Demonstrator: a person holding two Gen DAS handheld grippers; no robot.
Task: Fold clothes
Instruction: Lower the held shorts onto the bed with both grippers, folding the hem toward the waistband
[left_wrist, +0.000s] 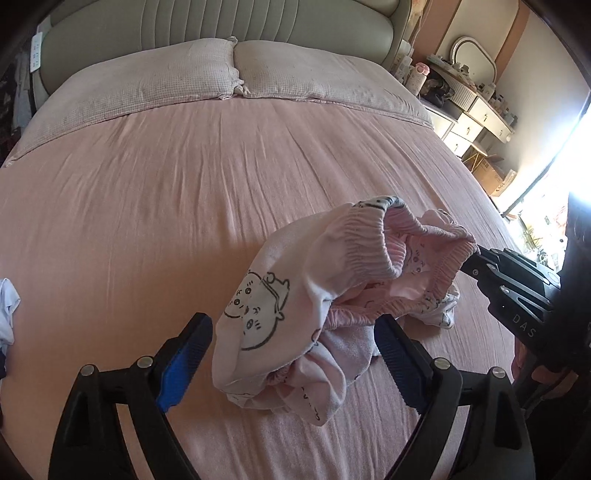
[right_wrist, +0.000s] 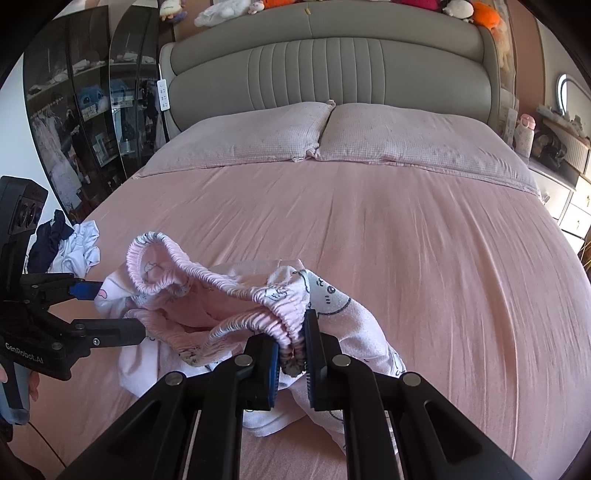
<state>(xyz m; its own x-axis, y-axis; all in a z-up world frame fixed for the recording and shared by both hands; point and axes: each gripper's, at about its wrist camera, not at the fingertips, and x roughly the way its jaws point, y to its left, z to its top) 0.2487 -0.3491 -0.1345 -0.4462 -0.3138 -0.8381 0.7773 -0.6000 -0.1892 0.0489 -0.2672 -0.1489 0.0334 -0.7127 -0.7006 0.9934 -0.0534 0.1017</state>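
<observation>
A pair of pink pyjama shorts (left_wrist: 295, 295) with cartoon prints and an elastic waistband lies crumpled on the pink bed sheet (left_wrist: 166, 203). My right gripper (right_wrist: 291, 350) is shut on the waistband and lifts that edge of the shorts (right_wrist: 207, 295); it shows at the right in the left wrist view (left_wrist: 476, 254). My left gripper (left_wrist: 295, 354) is open, its jaws either side of the shorts' near part, not closed on them. It shows at the left in the right wrist view (right_wrist: 110, 306), open beside the shorts' left edge.
A small heap of white and dark clothes (right_wrist: 70, 247) lies at the bed's left edge. Two pillows (right_wrist: 325, 129) lie by the grey headboard (right_wrist: 332, 74). A dresser with a mirror (left_wrist: 472, 103) stands at the right, a glass cabinet (right_wrist: 92, 110) at the left.
</observation>
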